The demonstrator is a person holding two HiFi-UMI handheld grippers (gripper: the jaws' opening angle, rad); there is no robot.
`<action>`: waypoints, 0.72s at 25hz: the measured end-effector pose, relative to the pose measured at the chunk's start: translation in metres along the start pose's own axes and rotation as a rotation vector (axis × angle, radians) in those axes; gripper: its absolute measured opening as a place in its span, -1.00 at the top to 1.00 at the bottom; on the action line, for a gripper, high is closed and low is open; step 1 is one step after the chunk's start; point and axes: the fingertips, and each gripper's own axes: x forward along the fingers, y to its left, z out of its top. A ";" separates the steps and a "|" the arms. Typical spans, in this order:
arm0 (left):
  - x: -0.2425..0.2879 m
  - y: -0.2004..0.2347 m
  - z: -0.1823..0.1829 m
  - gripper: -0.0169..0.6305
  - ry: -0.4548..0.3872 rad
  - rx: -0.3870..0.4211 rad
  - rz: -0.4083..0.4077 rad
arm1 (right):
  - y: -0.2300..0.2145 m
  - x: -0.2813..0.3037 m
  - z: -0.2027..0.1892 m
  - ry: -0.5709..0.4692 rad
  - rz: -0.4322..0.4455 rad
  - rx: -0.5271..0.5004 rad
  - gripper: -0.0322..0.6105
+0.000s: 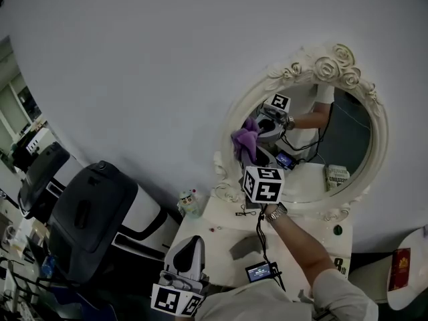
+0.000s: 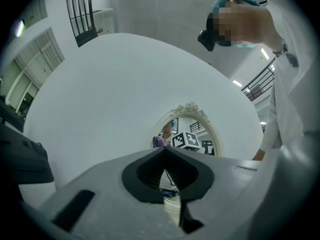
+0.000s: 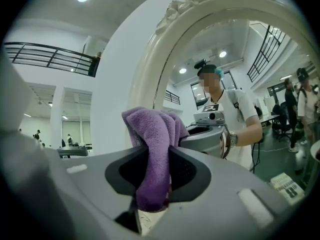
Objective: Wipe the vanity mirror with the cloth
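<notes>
The purple cloth (image 3: 152, 149) lies against the left side of the mirror (image 1: 351, 136), clamped between the right gripper's (image 1: 249, 154) jaws. Below the mirror, over the white table (image 1: 224, 223), the left gripper (image 2: 164, 151) hangs empty, its jaws together.

Oval vanity mirror (image 1: 348, 139) in a white rose-carved frame, above a white vanity table (image 1: 217, 223). The right gripper (image 1: 251, 154) carries a purple cloth (image 1: 245, 138) at its tip, against the left side of the glass, where its reflection meets it. The left gripper (image 1: 192, 243) hangs low, well clear of the mirror. A small figurine (image 1: 189, 202) stands at the table's left edge.
</notes>
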 end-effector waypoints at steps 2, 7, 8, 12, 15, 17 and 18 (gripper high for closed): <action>-0.003 0.002 -0.001 0.92 0.004 -0.001 0.008 | -0.001 0.001 0.000 -0.007 -0.007 -0.001 0.57; 0.003 -0.001 -0.004 0.92 0.021 -0.008 -0.027 | -0.014 -0.006 0.001 -0.024 -0.053 -0.003 0.57; 0.006 -0.003 -0.005 0.93 0.022 -0.010 -0.042 | -0.019 -0.009 0.002 -0.025 -0.064 -0.004 0.57; 0.022 -0.021 -0.011 0.93 0.029 -0.030 -0.126 | -0.049 -0.030 0.009 -0.035 -0.110 -0.018 0.56; 0.035 -0.036 -0.016 0.92 0.036 -0.044 -0.199 | -0.073 -0.049 0.015 -0.047 -0.156 -0.031 0.56; 0.043 -0.046 -0.018 0.93 0.037 -0.051 -0.246 | -0.090 -0.062 0.017 -0.056 -0.193 -0.034 0.55; 0.047 -0.051 -0.019 0.92 0.037 -0.055 -0.270 | -0.099 -0.069 0.018 -0.060 -0.213 -0.033 0.55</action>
